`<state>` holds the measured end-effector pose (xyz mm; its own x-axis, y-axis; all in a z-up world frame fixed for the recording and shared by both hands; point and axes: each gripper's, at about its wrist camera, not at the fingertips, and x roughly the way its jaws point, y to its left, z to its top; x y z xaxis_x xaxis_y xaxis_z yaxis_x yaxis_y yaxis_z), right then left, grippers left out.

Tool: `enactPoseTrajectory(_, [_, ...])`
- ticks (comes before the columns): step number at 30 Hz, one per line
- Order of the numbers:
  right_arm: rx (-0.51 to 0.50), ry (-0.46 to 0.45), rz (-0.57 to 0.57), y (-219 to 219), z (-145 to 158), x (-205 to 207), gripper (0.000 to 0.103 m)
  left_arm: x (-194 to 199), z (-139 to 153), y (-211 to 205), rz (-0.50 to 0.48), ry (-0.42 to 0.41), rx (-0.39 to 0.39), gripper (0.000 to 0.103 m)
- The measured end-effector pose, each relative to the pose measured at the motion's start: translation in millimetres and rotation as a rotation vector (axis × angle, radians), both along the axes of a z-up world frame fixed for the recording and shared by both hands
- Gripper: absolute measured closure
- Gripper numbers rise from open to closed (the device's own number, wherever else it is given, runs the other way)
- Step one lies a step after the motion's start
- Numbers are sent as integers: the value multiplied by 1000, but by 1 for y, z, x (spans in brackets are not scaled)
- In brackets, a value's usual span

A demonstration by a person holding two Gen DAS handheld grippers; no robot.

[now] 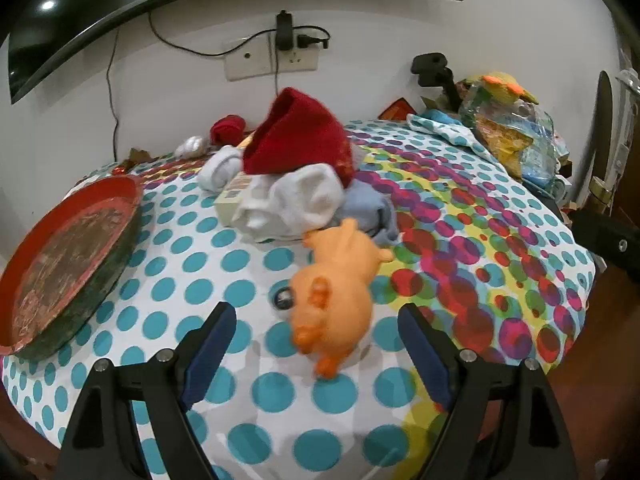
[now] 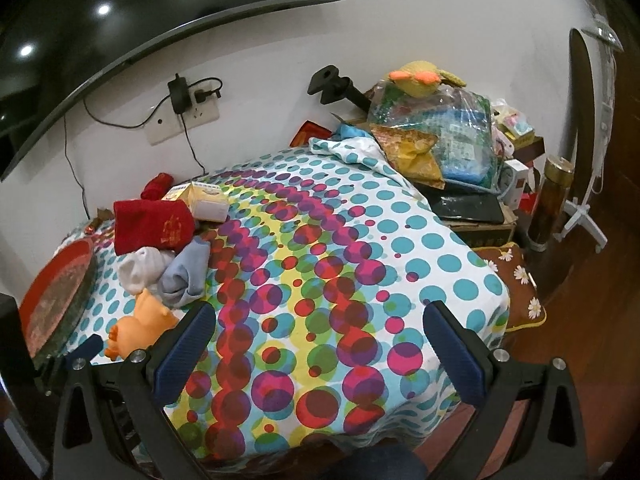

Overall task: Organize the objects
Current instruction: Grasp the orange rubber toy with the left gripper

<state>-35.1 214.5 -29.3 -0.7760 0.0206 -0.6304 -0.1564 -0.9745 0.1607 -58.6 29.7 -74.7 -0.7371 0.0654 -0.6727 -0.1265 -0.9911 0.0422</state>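
Observation:
An orange rubber pig toy (image 1: 336, 300) lies on the dotted tablecloth (image 1: 200, 264), its image blurred. My left gripper (image 1: 316, 314) stands open around its near end, and neither blue pad touches it. Behind the toy is a heap of a red cloth (image 1: 300, 140), white socks (image 1: 296, 200), a grey-blue sock (image 1: 372, 204) and a small box (image 1: 232, 196). A round red tray (image 1: 68, 256) sits at the left. My right gripper (image 2: 320, 312) is open over bare cloth, with the toy (image 2: 140, 324) and the heap (image 2: 154, 224) to its left.
Plastic bags topped by a yellow plush (image 2: 424, 76) are piled at the table's back right. A brown flowered cushion (image 2: 516, 288) lies beyond the right edge. A wall socket with cables (image 1: 276, 56) and a dark screen (image 1: 120, 8) are behind the table.

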Motion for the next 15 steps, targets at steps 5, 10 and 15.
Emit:
enactPoseTrajectory(5, [6,-8,-5,1,-3,-4,0,-9,1,10,0,2,-11,18])
enactPoseTrajectory(10, [-8,-19,-6,4,-7,-6,0,-20,-5,13,20,-24,-14,18])
enactPoseTrajectory(15, [-23,-27,-14,8,-10,-7,0,-19,-6,10,41,-19,-11,50])
